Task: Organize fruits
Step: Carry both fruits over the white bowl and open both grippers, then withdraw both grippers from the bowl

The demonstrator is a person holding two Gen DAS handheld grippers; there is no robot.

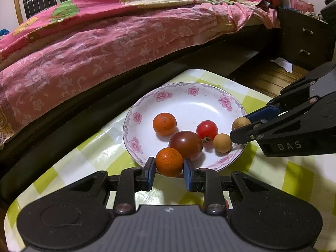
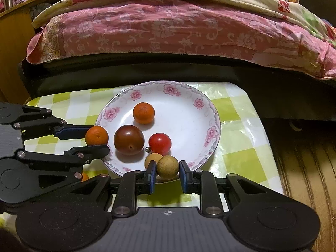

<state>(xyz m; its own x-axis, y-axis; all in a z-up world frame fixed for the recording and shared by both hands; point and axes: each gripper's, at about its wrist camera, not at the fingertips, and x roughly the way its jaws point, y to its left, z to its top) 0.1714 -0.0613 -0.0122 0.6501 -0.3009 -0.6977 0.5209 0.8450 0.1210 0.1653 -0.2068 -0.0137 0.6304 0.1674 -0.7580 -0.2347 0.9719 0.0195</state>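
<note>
Left claw (image 1: 169,171) partly hides an orange (image 2: 83,177) on the tablecloth (image 2: 241,159).

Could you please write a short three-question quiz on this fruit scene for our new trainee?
1. True or false: the left gripper is clamped on an orange mandarin.
2. What does the right gripper hold? A) red tomato B) tan longan C) nothing
3. How many fruits lie loose on the floral plate, held by neither gripper?

Key:
1. True
2. B, the tan longan
3. Four: a second mandarin, dark tomato, red tomato, second longan.
</note>
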